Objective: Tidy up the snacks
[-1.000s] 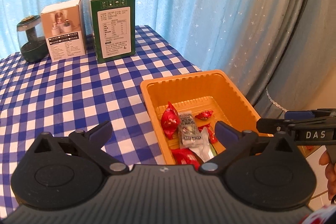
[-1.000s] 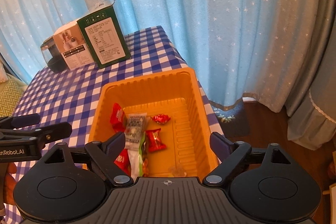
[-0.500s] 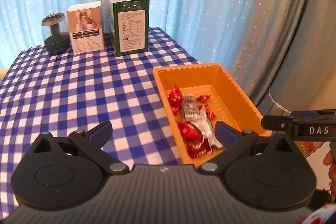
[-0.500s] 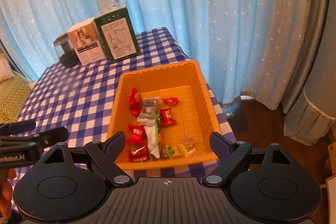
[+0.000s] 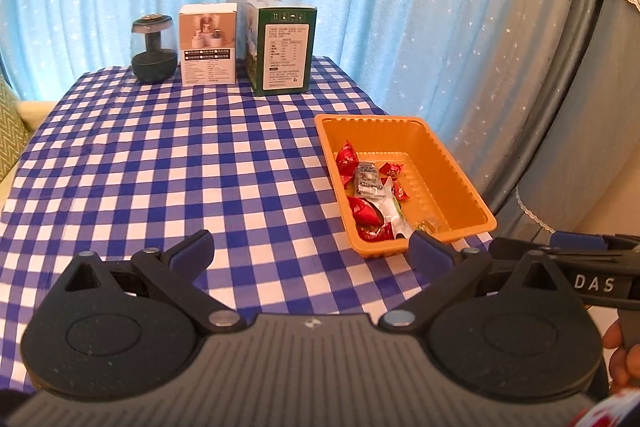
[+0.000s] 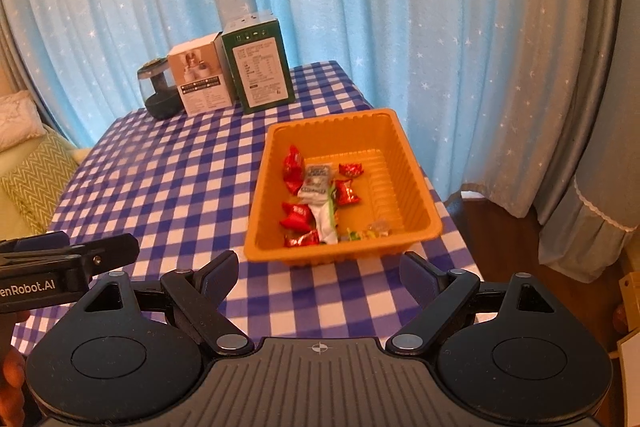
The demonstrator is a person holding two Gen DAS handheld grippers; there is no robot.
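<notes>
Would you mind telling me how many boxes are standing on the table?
2. The white box stands at the table's far edge beside the dark jar; the green box stands just right of it, behind the orange tray. None seems hidden.

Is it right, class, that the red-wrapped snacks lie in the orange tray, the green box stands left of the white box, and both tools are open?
One detail is wrong: the green box stands right of the white box, as the left wrist view shows. The red-wrapped snacks do lie in the orange tray, and both the left tool and right tool are open.
</notes>
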